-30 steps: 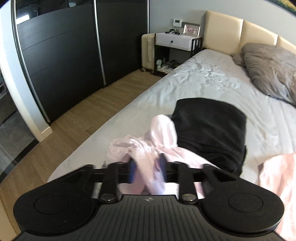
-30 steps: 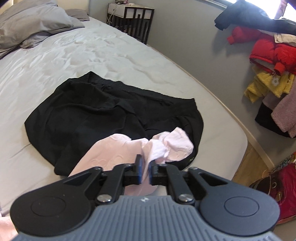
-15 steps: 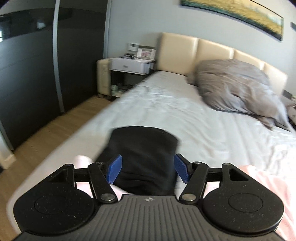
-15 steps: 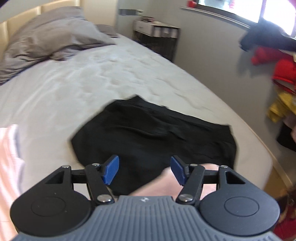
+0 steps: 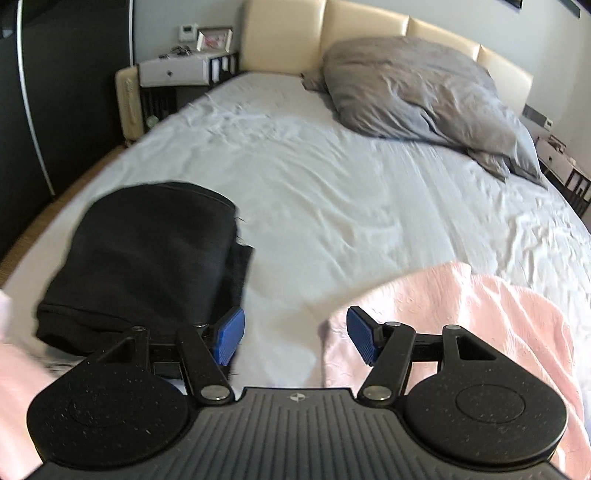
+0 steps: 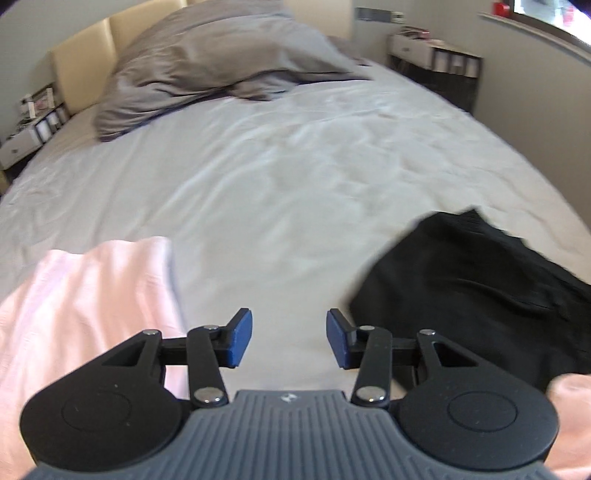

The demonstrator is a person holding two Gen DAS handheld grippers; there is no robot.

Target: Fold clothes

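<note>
1. Hovering over the pale bed sheet (image 5: pixel 332 192), your left gripper (image 5: pixel 295 339) has its blue fingers (image 5: pixel 231 334) spread wide with nothing between them; only bare sheet shows in the gap.
2. At the left of the left wrist view, a black garment (image 5: pixel 147 254) lies folded in a rough block near the bed's left edge, its near end just beyond the left finger. A sliver of pink cloth (image 5: pixel 14 369) shows at the far left border, too blurred to make out.
3. At the right of that view, a pink textured garment (image 5: pixel 480 321) lies flat on the sheet, its near corner under the right finger.
4. Farther back, a grey duvet (image 5: pixel 417 88) is bunched against the cream headboard (image 5: pixel 288 33), with a white nightstand (image 5: pixel 173 72) to its left.
5. Your right gripper (image 6: pixel 289 339) also has its fingers (image 6: pixel 240 338) held apart and empty above bare sheet.
6. In the right wrist view, a pink garment (image 6: pixel 88 288) lies at the left, and a second black garment (image 6: pixel 480 291), rumpled and spread, lies at the right; the two are well apart.
7. Another bit of pink cloth (image 6: pixel 569 402) pokes in at the lower right, beside the black piece.
</note>
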